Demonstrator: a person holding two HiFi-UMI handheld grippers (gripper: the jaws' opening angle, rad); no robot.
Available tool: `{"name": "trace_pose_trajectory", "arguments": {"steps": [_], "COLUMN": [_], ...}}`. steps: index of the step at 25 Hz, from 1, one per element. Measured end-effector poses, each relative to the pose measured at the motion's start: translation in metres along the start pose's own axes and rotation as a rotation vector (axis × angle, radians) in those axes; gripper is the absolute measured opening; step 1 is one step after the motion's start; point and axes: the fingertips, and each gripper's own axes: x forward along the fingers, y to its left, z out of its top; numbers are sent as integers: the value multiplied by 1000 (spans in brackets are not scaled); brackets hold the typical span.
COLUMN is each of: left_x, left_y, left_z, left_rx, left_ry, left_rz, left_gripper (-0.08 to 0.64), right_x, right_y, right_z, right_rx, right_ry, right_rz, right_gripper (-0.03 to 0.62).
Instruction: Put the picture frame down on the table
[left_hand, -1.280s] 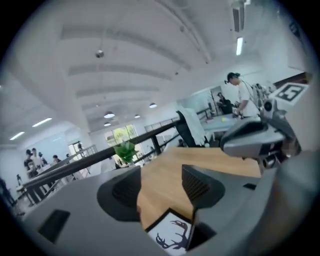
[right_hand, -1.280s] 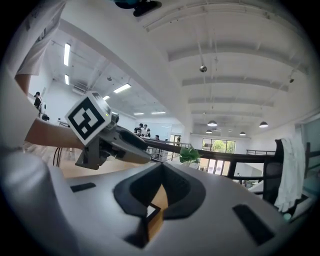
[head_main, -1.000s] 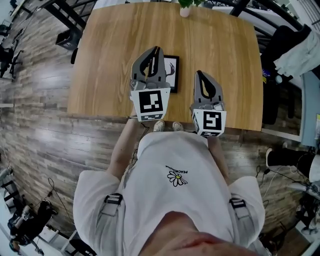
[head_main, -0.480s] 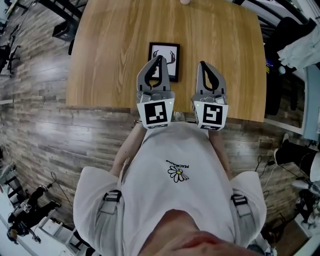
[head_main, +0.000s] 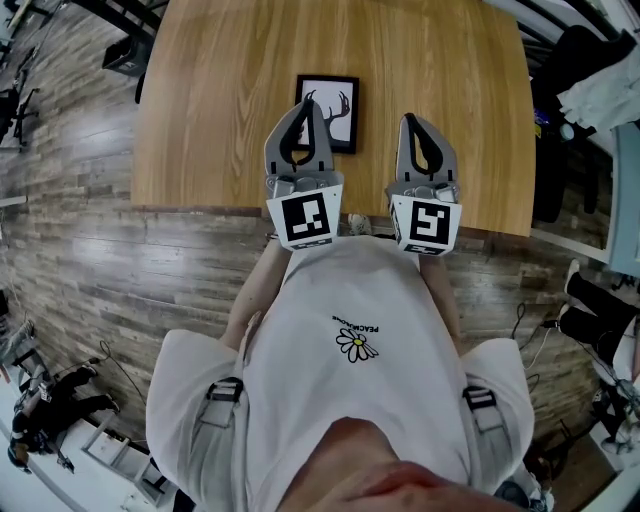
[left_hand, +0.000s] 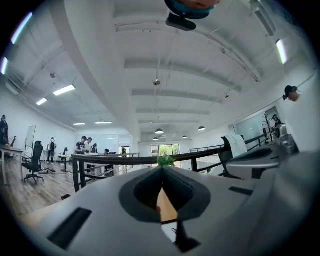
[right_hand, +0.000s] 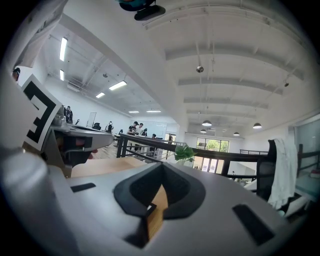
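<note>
One broad wooden table (head_main: 220, 120) underneath, with the picture frame (head_main: 338, 92) already lying flat on top, picture side up, near the front edge and a little left of centre. Judging by that, little left to do except leave cleanly. Draw the left gripper (head_main: 309, 102) straight back toward the body, level and unhurried, its jaws pressed together with nothing between them, its tips over the frame's near left corner. Avoid dipping or sweeping sideways, for fear of nudging the frame askew or toward the table edge. Keep the right gripper (head_main: 412, 121) just beside the frame's right side and apart from it, jaws likewise closed on nothing. Hard to tell from the head view whether the left tips touch the frame or merely hang above it. Hidden under that gripper: the frame's near left part. Through the gap behind the closed left jaws in the left gripper view, only a sliver of wood and a white-and-black scrap, probably the frame. Cut off at the top of the head view: the table's far edge. Visible only in the gripper views, past the tips: a small green plant (left_hand: 165, 160).
</note>
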Motion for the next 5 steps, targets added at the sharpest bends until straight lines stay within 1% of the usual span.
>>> {"name": "trace_pose_trajectory", "arguments": {"steps": [5], "left_x": [-1], "left_y": [4], "left_z": [-4], "left_rx": [-2], "left_ry": [13], "left_rz": [6], "left_gripper": [15], "right_x": [2], "right_y": [1], "right_z": [2], "right_rx": [4], "right_ry": [-8], "right_rz": [6], "right_gripper": [11]}}
